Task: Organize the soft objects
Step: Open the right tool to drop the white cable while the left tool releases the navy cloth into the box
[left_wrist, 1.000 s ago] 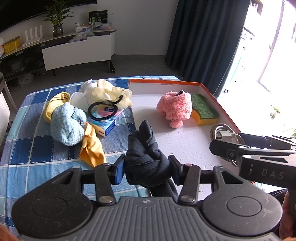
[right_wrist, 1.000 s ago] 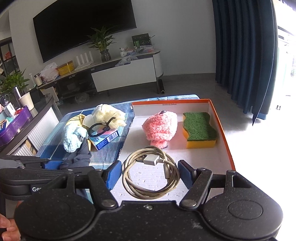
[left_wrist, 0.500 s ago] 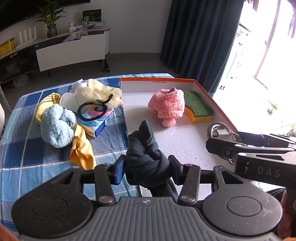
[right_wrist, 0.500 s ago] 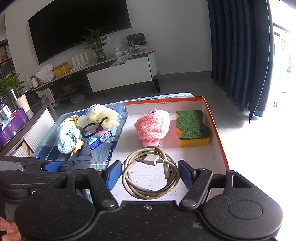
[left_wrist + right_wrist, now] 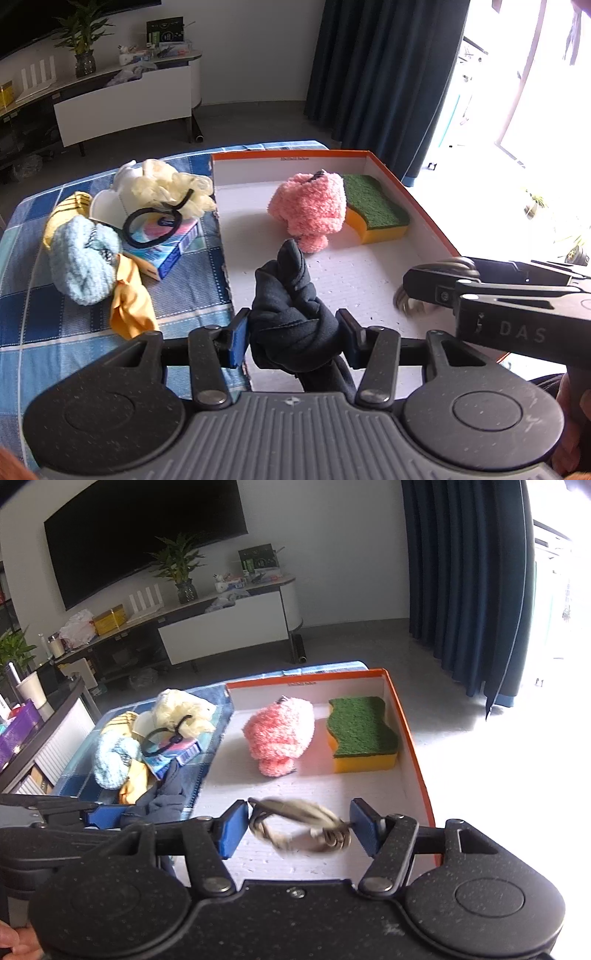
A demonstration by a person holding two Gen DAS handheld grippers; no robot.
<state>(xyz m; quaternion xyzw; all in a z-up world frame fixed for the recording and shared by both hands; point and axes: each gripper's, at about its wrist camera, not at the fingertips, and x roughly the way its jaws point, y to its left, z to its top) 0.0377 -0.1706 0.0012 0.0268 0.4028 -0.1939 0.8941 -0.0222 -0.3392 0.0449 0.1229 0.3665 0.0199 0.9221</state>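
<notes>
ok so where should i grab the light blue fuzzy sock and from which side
Grip the light blue fuzzy sock across its rounded middle, coming straight down from above. It lies bunched in a soft mound on the checked cloth, with the yellow cloth and the small box crowding its right side, so the top is freest.

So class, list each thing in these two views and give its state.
left gripper: shut on dark knotted cloth
right gripper: open around blurred coiled cable
pink plush: in orange box
sponge: in box, green up
blue plush: on the tablecloth
</notes>
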